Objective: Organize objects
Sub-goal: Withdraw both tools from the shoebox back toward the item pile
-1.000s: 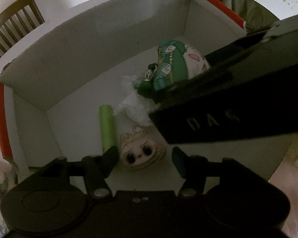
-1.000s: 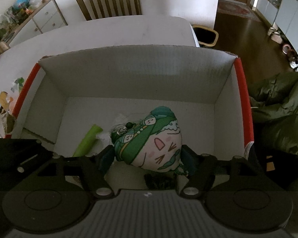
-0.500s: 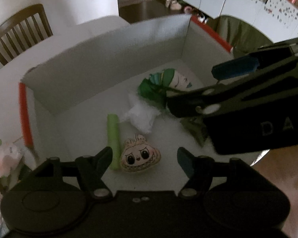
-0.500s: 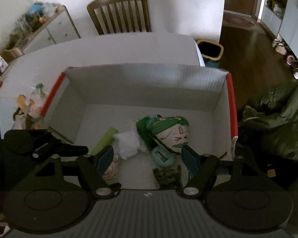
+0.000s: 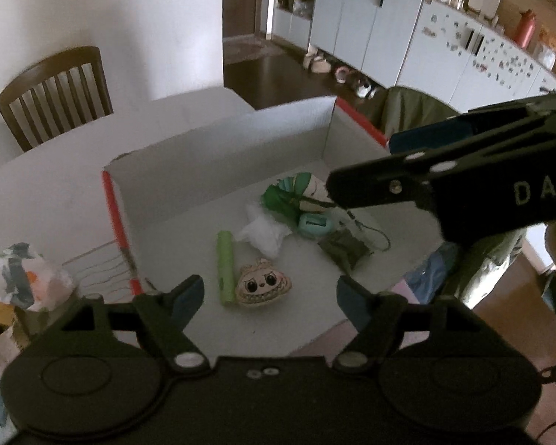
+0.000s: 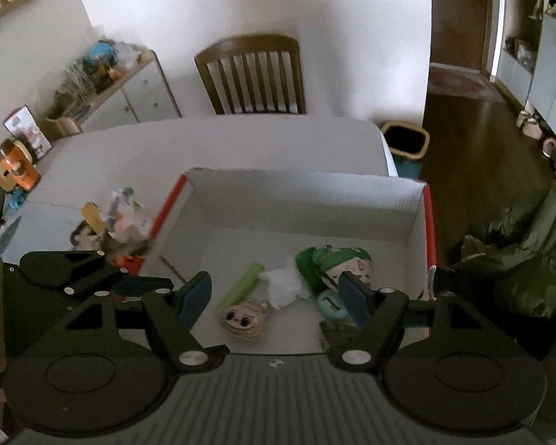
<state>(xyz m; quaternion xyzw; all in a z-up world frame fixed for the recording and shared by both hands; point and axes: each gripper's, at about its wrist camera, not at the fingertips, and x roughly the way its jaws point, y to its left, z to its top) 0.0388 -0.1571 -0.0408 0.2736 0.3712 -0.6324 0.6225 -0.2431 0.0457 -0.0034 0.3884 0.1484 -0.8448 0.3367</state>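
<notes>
White table [image 6: 218,141] carries an open box [image 6: 307,196] with the toys: green doll [image 5: 300,189] at 1 o'clock, face plush [image 5: 263,286] at 6. Left gripper [image 5: 270,296] and right gripper [image 6: 274,294] hang spread wide and empty above it. A drop-off looks finished; next likely fetches clutter [image 6: 126,215] at 9 o'clock.
</notes>
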